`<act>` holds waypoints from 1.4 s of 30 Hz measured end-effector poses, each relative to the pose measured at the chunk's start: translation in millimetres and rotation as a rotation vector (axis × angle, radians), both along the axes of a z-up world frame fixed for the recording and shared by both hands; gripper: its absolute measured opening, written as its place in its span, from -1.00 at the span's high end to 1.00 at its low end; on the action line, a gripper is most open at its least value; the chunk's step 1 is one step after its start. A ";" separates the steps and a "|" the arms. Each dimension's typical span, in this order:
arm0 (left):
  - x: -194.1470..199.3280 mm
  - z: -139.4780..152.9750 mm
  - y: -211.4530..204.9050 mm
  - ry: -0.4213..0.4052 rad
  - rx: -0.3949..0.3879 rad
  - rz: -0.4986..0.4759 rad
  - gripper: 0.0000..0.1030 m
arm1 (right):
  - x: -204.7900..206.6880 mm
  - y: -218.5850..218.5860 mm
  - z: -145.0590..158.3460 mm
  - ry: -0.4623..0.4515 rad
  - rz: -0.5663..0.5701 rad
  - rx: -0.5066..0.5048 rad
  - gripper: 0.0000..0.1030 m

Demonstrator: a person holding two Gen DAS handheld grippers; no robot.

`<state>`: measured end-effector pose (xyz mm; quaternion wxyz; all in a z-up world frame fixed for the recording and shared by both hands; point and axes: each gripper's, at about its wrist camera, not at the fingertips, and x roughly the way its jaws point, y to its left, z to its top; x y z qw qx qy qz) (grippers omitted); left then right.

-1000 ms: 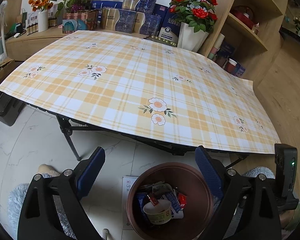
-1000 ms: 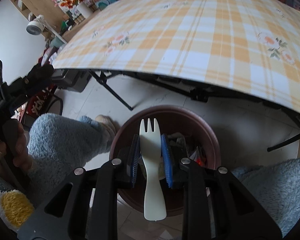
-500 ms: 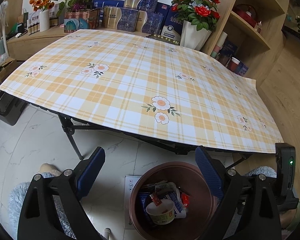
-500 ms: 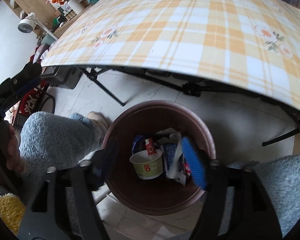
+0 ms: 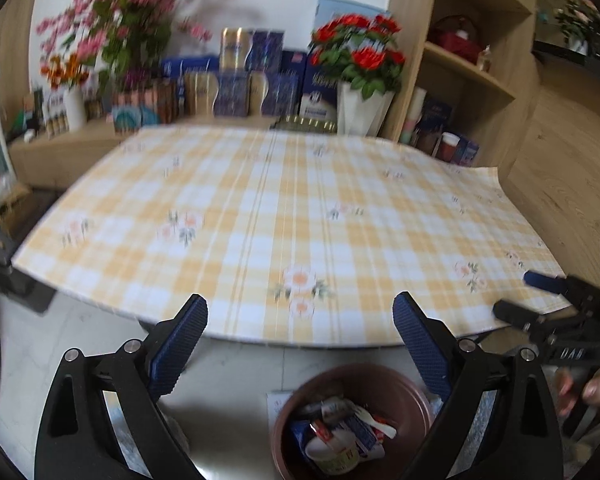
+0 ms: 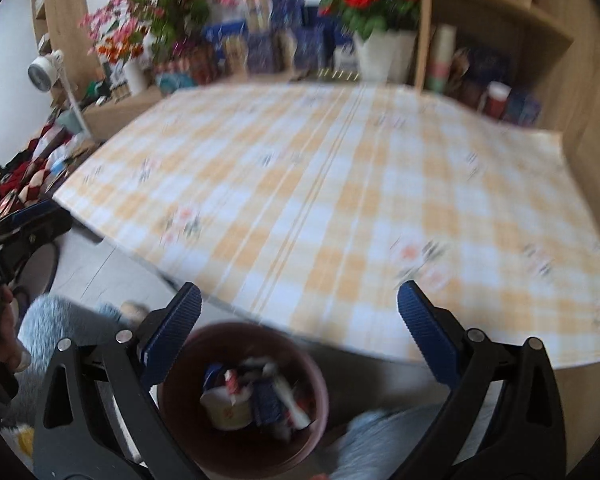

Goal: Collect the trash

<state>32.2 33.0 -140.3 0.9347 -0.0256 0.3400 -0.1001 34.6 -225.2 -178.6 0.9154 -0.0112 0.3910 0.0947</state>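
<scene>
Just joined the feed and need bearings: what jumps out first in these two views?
The yellow plaid tablecloth fills the middle of both views, with red roses in a white vase behind its far edge. On the floor at its near edge, a brown bin holds a noodle cup, wrappers and a white spork. Both grippers, left gripper and right gripper, stand open and empty.

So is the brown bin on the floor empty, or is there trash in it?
Not empty. The brown bin holds a noodle cup, wrappers and a white plastic fork, piled in its bottom.
</scene>
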 end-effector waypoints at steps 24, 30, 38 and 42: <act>-17.9 141.4 -31.4 -0.272 0.080 -0.046 -0.88 | -35.6 -47.8 140.7 -0.294 -0.167 0.019 -0.89; -31.0 151.3 -35.9 -0.309 0.094 -0.050 -0.88 | -41.1 -46.8 144.5 -0.298 -0.161 0.027 -0.89; -34.8 157.0 -39.8 -0.319 0.112 -0.041 -0.88 | -42.5 -48.2 144.9 -0.296 -0.161 0.041 -0.89; -36.9 157.4 -39.6 -0.330 0.114 -0.043 -0.88 | -42.2 -48.2 144.4 -0.296 -0.161 0.040 -0.89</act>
